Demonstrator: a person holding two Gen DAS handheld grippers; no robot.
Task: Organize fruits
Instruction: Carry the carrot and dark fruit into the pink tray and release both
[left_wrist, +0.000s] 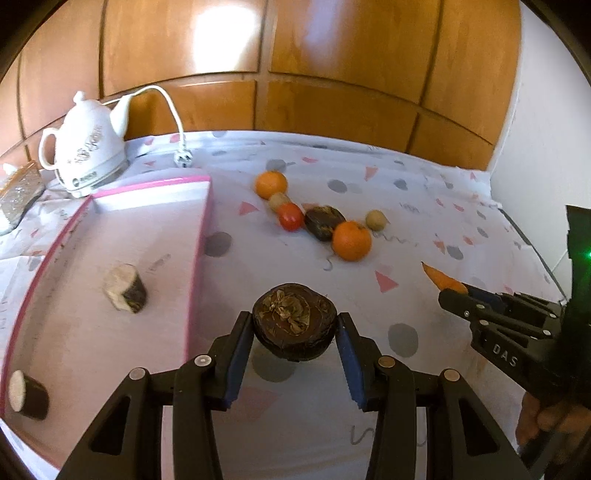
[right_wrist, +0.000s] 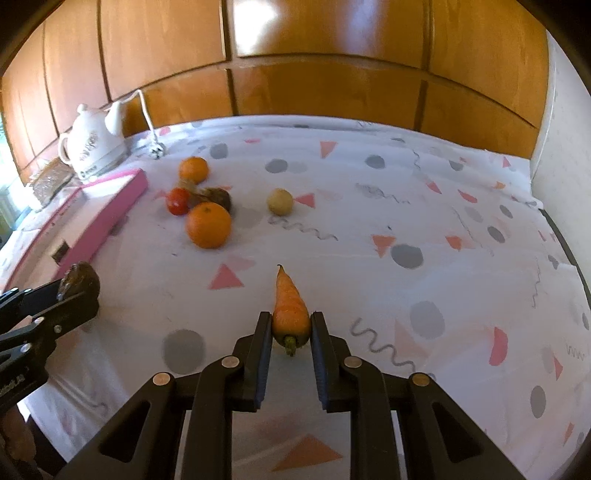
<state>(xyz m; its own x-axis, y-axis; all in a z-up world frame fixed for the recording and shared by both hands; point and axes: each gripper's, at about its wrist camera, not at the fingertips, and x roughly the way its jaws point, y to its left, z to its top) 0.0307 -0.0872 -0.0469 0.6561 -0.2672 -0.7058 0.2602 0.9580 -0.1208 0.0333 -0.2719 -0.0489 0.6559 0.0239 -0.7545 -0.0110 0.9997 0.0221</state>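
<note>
Presently, at far left in the left wrist view, a glittery box (left_wrist: 20, 192) sits at the edge of the patterned cloth (left_wrist: 406, 221), with a white kettle (left_wrist: 86, 151) beside it, its cord and plug (left_wrist: 183, 159) lying on the cloth behind.

Next, the pink-rimmed tray (left_wrist: 201, 236) lies open. Two cut dark-skinned pieces with white flesh rest inside: one mid-tray (left_wrist: 125, 288), one at the near left corner (left_wrist: 27, 395).

Just right of the tray wall, the left gripper (left_wrist: 294, 332) holds a dark, wrinkled round fruit (left_wrist: 294, 325). Jaws part-open, blue pads pressing both sides of it; fruit appears clear of the cloth, shadow beneath.

Mid-cloth, well beyond the grippers, a loose cluster: a far orange (left_wrist: 271, 184), a small tan ball (left_wrist: 279, 201) touching it, a red tomato (left_wrist: 290, 217), a second dark fruit (left_wrist: 324, 222), a near orange (left_wrist: 351, 240). Another tan ball (left_wrist: 376, 220) lies just right of the cluster, apart from it.

Right side: the right gripper (right_wrist: 291, 328) clamps a small carrot (right_wrist: 290, 306) at its thick end. Jaws narrow, pads tight on both flanks, tip pointing away, stub of stem toward the camera. The carrot seems to be raised off the cloth. A person's fingers (left_wrist: 546, 417) show under this gripper's body in the left wrist view.
</note>
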